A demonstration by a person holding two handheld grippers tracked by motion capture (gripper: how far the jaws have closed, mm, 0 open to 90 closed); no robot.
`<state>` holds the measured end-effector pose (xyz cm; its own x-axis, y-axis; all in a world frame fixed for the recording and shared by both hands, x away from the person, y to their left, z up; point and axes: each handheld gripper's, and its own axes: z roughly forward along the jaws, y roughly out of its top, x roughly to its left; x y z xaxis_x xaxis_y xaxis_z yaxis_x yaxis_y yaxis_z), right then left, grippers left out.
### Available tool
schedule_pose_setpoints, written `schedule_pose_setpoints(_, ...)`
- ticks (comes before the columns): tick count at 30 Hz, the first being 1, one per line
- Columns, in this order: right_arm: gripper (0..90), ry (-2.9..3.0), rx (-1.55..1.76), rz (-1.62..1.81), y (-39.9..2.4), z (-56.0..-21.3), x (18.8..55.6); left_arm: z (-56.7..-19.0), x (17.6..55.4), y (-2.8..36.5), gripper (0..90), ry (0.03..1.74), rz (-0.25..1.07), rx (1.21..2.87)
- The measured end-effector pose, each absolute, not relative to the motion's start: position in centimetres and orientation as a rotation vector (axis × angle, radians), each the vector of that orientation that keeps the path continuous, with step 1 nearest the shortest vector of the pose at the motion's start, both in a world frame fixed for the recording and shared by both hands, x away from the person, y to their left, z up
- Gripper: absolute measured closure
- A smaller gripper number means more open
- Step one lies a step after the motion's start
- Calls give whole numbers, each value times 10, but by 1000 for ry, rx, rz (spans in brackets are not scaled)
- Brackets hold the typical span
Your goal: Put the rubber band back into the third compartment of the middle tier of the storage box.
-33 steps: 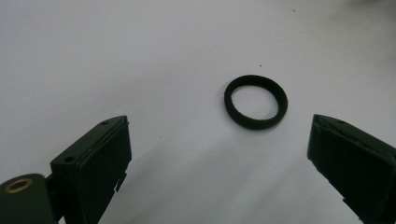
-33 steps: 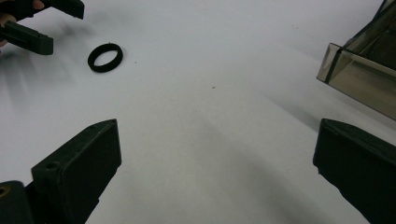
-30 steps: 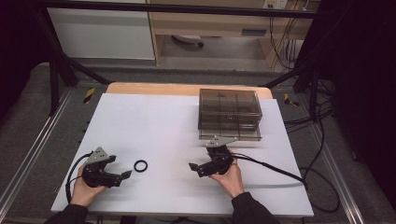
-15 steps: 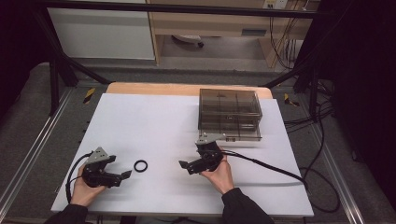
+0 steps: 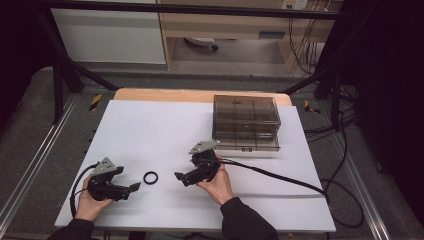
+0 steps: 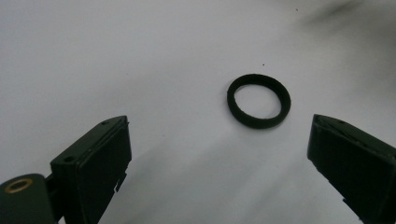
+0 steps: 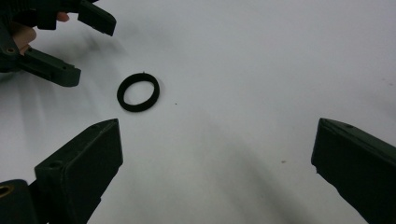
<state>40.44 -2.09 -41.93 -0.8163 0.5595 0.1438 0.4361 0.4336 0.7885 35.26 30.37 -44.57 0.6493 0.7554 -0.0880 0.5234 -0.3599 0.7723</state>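
Observation:
A small black ring (image 5: pixel 150 177) lies flat on the white table (image 5: pixel 165 130) between my two grippers. My left gripper (image 5: pixel 134 187) rests at the front left, open, its tips just left of the ring. In the left gripper view the ring (image 6: pixel 259 101) lies a little ahead of the wide-open jaws (image 6: pixel 219 140), right of centre. My right gripper (image 5: pixel 179 177) is open too and points left at the ring from a short gap away. In the right gripper view the ring (image 7: pixel 138 92) sits ahead and left of the open jaws (image 7: pixel 218 130), with the left gripper (image 7: pixel 91 51) beyond it.
A smoky transparent drawer box (image 5: pixel 246 122) stands at the back right of the table. The right gripper's black cable (image 5: pixel 280 177) trails right across the table and off its edge. Bare white surface spreads over the left and middle.
My right gripper has moved left from near the drawer box toward the ring. The left gripper and the ring have stayed put.

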Motion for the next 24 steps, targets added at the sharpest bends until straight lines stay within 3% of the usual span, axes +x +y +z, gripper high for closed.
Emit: schedule_pose_setpoints(24, 48, 2572, 873, 1316, 23, -428, 418, -446, 353, 304, 61, 993, 362, 2052)
